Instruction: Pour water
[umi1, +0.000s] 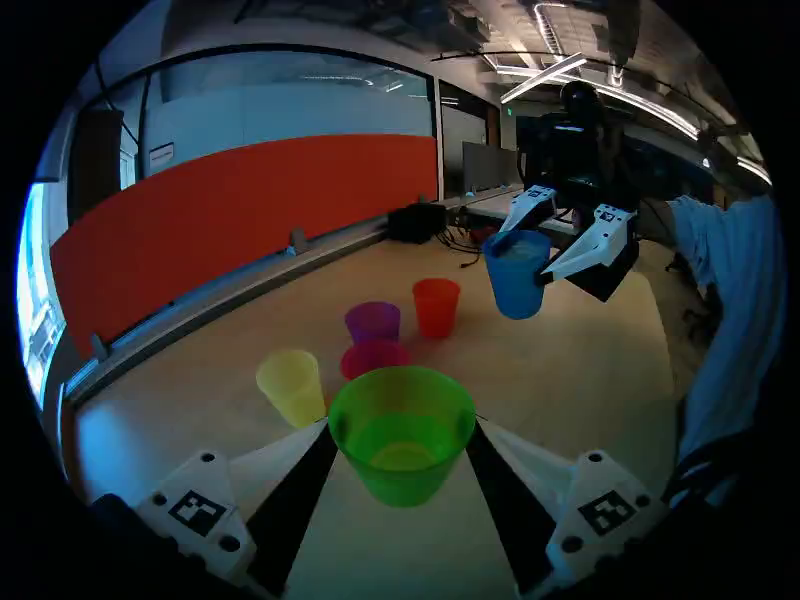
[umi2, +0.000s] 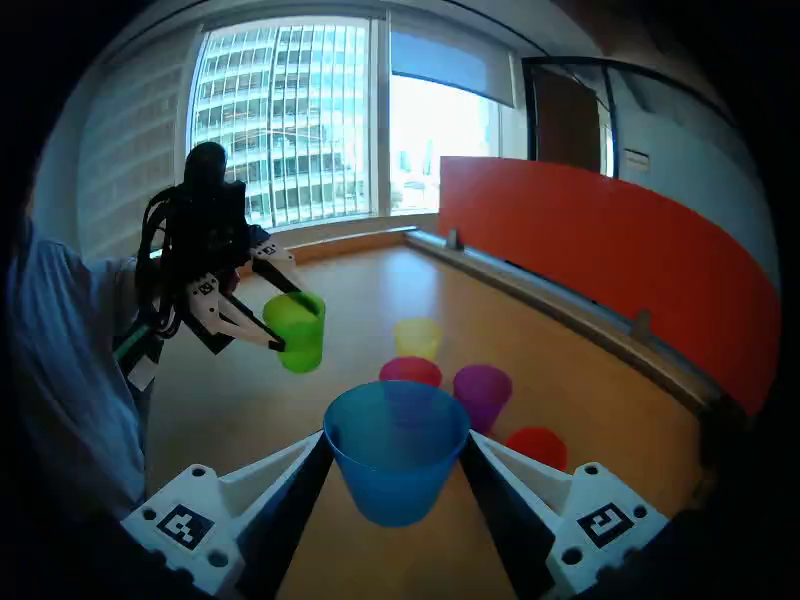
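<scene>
Over a wooden desk (umi1: 580, 360) beside an orange partition (umi1: 250, 200), the left claw (umi1: 400, 432) gripped a green cup (umi1: 402, 475), the right claw (umi2: 395, 440) a blue cup (umi2: 396, 485).

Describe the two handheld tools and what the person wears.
Both the left tool and right tool have white wedge-shaped fingers with black inner faces and a square black-and-white marker on each. Behind them sit black bodies with dark cables. The person wears a light blue sleeve.
</scene>
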